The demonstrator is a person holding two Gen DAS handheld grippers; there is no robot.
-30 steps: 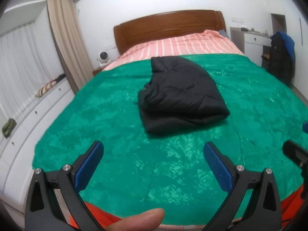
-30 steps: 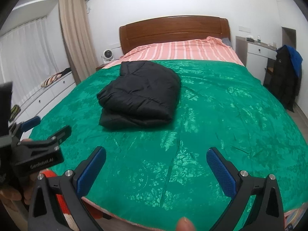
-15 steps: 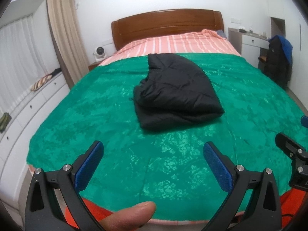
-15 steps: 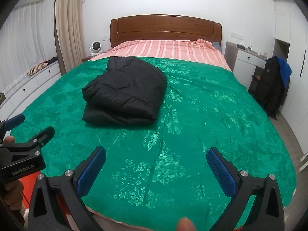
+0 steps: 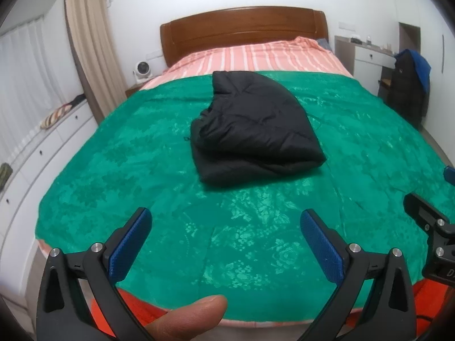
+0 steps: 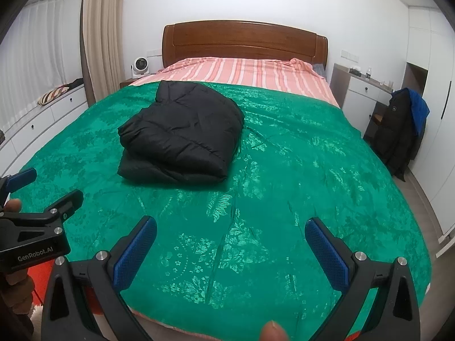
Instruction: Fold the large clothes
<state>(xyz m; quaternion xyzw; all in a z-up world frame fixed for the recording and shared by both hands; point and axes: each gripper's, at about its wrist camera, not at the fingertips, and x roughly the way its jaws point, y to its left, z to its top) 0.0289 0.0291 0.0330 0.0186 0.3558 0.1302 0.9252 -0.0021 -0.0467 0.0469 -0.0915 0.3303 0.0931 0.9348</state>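
A home bedroom: a wide bed with a wooden headboard, curtains, a white dresser and a coat hanging nearby.

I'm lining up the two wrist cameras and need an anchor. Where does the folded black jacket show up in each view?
Left wrist view: the folded black jacket lies just right of centre on the green bedspread, beyond the open left gripper.
Right wrist view: the jacket lies left of centre, beyond the open right gripper.
Shared landmark: the wooden headboard, at the far end of the bed in both.
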